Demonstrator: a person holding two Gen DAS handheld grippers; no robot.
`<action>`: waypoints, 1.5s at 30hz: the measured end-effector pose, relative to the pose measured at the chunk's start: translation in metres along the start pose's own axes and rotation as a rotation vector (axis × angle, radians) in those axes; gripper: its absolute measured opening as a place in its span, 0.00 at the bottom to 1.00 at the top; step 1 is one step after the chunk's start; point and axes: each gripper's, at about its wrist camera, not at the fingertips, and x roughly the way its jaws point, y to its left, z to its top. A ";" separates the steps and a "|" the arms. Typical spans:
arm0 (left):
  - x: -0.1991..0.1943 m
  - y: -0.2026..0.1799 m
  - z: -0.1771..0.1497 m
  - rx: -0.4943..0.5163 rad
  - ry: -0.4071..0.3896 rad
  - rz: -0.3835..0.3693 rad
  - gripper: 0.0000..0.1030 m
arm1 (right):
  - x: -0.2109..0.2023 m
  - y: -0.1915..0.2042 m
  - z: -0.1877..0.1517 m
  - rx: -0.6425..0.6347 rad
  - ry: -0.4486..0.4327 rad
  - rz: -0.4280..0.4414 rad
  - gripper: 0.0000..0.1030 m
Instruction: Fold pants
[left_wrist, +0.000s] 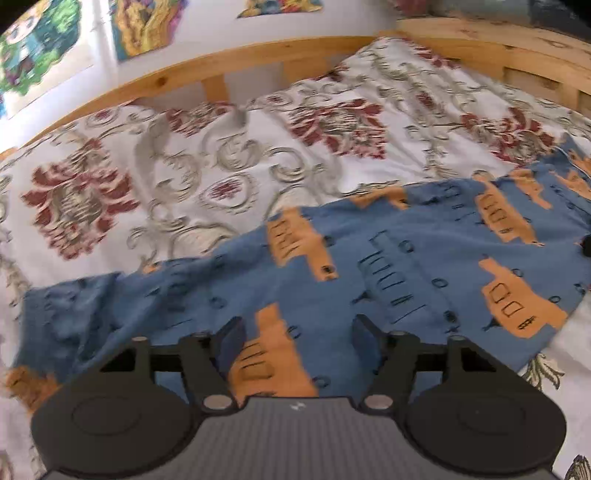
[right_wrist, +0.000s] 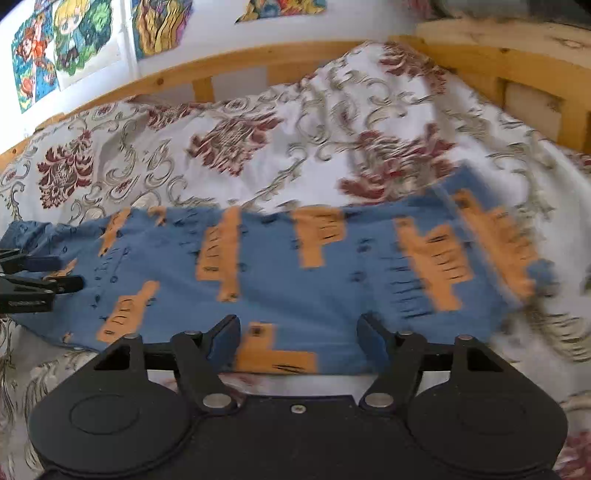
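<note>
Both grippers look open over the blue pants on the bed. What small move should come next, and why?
Probably lower the right gripper onto the near edge of the pants and close on it. Both sets of jaws stand open with nothing clamped, and the pants lie flat as one long strip across the bedspread, so another fold seems due. The left gripper hovers over the other end.

Both cameras sit low and close over the bed, looking forward and downward toward the wooden rail (left_wrist: 258, 55) and postered wall. They share the pants (left_wrist: 369, 266), the left view from nearer their bunched end.
</note>
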 end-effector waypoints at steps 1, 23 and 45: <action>-0.003 0.001 0.001 -0.002 0.012 0.011 0.68 | -0.009 -0.008 0.001 0.012 -0.028 -0.027 0.71; 0.071 -0.248 0.229 0.587 0.109 -0.739 0.97 | -0.014 -0.084 -0.028 0.692 -0.162 -0.009 0.90; 0.138 -0.268 0.233 0.567 0.308 -0.994 0.14 | -0.006 -0.113 -0.033 0.778 -0.240 -0.143 0.11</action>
